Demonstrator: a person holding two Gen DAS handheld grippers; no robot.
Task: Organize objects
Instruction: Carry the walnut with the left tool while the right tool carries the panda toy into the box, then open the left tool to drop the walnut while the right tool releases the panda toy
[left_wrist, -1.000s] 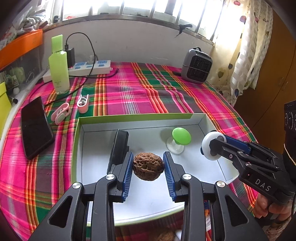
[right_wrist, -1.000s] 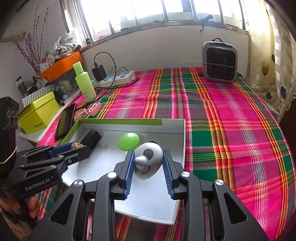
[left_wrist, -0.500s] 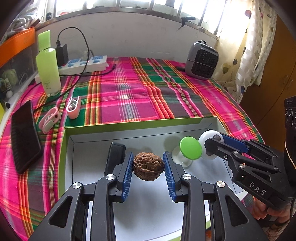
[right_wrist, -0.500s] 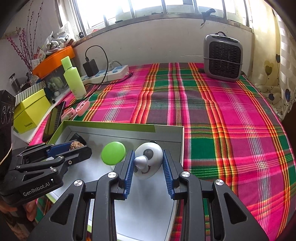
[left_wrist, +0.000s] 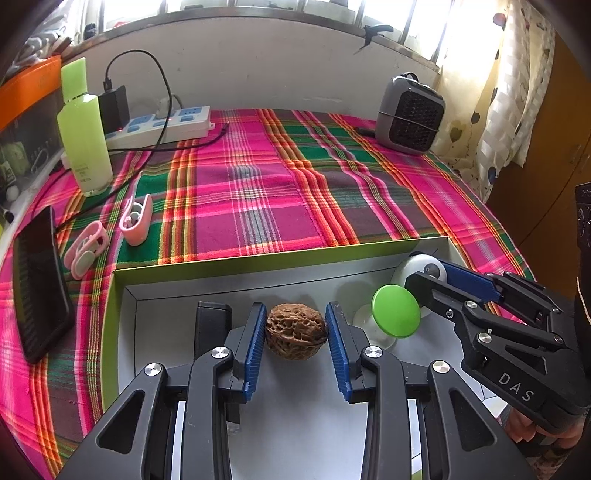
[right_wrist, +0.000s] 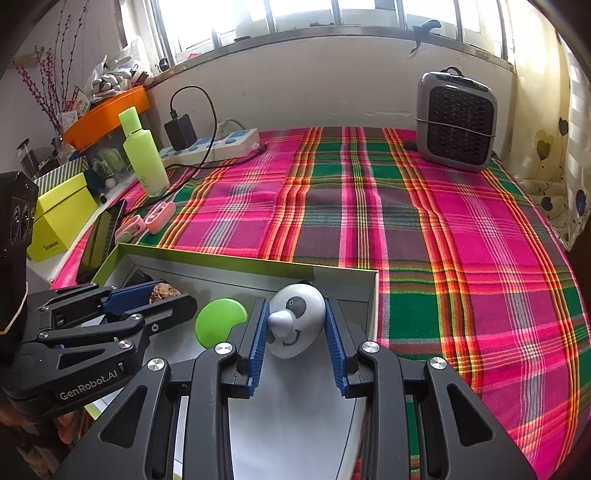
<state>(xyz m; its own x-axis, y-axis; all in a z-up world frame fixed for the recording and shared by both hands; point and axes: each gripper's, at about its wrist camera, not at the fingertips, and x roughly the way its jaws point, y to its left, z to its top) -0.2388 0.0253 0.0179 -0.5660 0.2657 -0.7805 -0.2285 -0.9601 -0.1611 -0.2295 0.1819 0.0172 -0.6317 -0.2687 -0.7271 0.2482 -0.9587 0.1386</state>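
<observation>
Starting on our left, the left gripper (left_wrist: 296, 334) is clamped on a walnut (left_wrist: 296, 334), its blue ribbed pads pressing both sides, over the grey floor of the box (left_wrist: 258, 258). We judge the step in hand to be placing both held things into this box. To do it well, we should lower the walnut onto bare floor between the black block (left_wrist: 211, 328) on its left and the green-capped suction cup (left_wrist: 395, 316) on its right, and open the fingers only once it touches, since a round, hard shell will likely roll if dropped.

The walnut is brown, deeply wrinkled and rigid, so the ribbed pads bite well. The suction cup has a smooth, flat green disc on a clear base and looks light enough to tip if nudged.

Further right, the right gripper (right_wrist: 297, 325) is closed on a panda figure (right_wrist: 295, 321) near the box's right wall. It is a smooth, glossy white egg shape with a protruding grey nose, likely slippery, so we should set it down gently, clear of the wall.
</observation>
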